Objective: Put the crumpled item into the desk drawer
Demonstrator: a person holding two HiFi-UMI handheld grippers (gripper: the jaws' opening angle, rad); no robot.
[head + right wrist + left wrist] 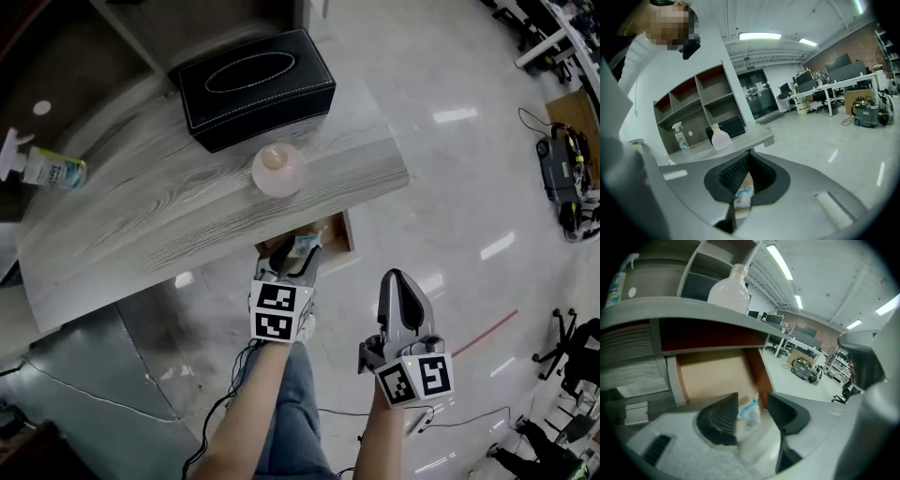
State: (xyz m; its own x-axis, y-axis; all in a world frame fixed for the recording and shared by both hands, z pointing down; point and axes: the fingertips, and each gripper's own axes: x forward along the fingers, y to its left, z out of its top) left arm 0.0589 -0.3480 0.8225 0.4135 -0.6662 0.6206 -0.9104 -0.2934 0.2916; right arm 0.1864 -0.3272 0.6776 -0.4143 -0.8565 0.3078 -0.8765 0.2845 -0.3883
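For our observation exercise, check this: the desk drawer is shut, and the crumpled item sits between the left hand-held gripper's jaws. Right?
No. The desk drawer is pulled open, its wooden bottom showing in the left gripper view. The rest holds: the crumpled item sits between the jaws of the left hand-held gripper.
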